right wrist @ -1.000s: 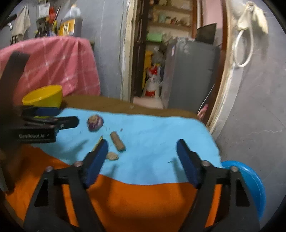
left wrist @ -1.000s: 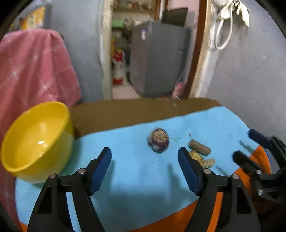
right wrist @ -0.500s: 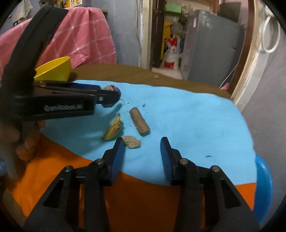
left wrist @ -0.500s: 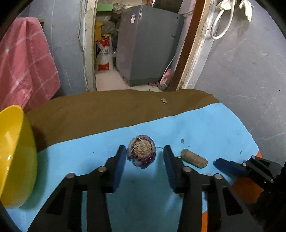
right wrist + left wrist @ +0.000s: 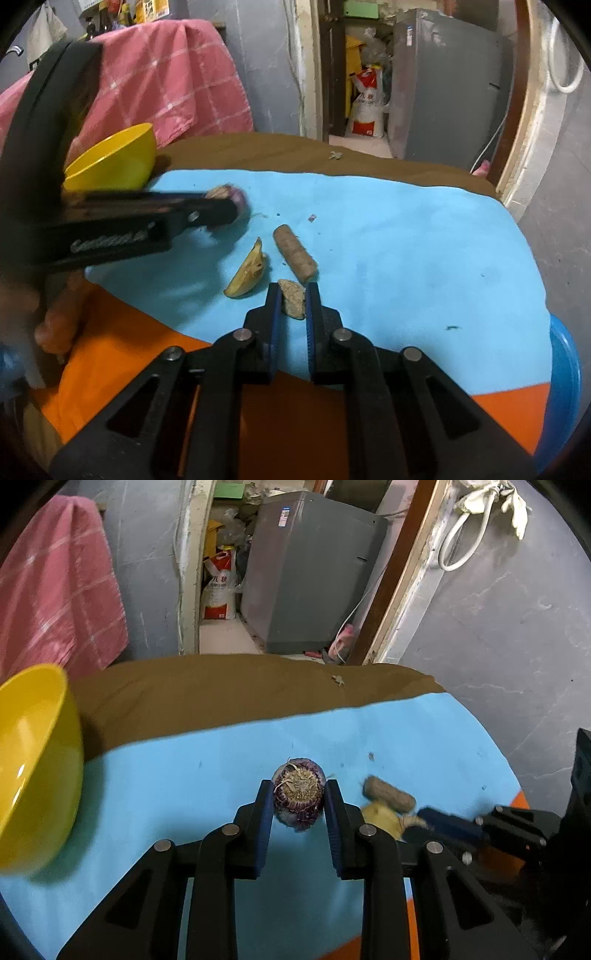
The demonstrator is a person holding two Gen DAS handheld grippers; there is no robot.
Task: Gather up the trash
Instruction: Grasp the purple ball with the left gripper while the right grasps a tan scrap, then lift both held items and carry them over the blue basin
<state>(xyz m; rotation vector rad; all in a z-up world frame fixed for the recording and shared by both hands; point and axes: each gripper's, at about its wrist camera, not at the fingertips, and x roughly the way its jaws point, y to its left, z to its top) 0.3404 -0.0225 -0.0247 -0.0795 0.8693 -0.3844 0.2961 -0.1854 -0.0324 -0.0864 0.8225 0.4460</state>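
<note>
While two tongs grip — four scraps (image 5: 294,302), one bowl (image 5: 114,160).

On the tabletop (image 5: 424,258), an onion end (image 5: 300,797) is placed between the jaws of the left gripper (image 5: 298,805). To its right, a cork (image 5: 294,252) is laid, with a fruit wedge (image 5: 248,271) just left of it. A small scrap (image 5: 293,302) is set before the cork, between the jaws of the right gripper (image 5: 293,306). A bowl (image 5: 33,764) is stood at the far left.
</note>
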